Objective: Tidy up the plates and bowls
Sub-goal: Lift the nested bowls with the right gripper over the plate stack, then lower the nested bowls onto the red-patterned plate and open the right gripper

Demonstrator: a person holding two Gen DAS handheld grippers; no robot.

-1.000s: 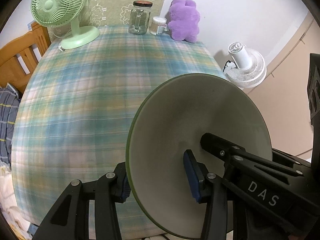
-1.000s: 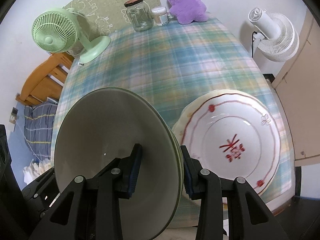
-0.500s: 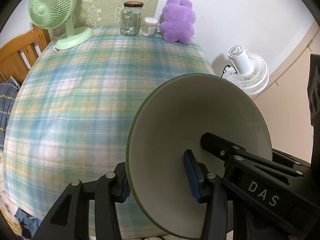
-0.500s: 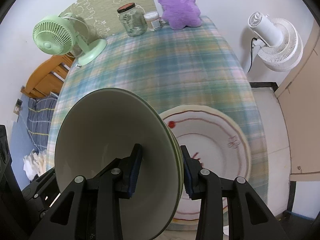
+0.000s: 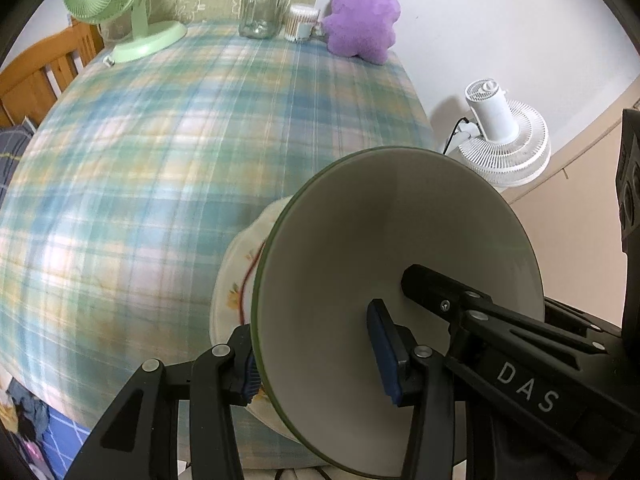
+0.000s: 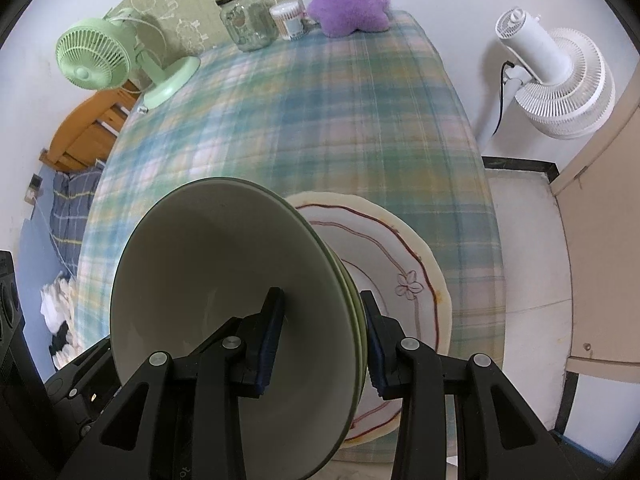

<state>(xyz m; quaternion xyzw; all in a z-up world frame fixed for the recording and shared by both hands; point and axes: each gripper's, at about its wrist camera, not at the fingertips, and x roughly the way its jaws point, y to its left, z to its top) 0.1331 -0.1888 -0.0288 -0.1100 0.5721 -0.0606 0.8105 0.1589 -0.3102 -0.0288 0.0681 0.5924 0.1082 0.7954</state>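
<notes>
My left gripper [image 5: 316, 354] is shut on the rim of a pale green bowl [image 5: 384, 272], held tilted above the table's near right corner. My right gripper [image 6: 322, 342] is shut on the rim of the green bowl stack [image 6: 224, 296], two or three nested bowls; whether both grippers hold the same bowls I cannot tell. Below lies a large cream plate with a red line pattern [image 6: 404, 264], flat on the plaid tablecloth [image 6: 304, 120]. In the left wrist view only the plate's left edge [image 5: 232, 280] shows beside the bowl.
At the table's far edge stand a green desk fan [image 5: 120, 8], a glass jar [image 5: 262, 4], a small cotton-swab tub [image 5: 302, 22] and a purple plush toy [image 5: 362, 16]. A white floor fan [image 6: 556, 76] stands right of the table. A wooden chair [image 6: 88, 136] is at the left.
Both grippers have moved with the bowls toward the table's near right corner; the plate now shows under the bowl in the left wrist view and sits closer under the right gripper.
</notes>
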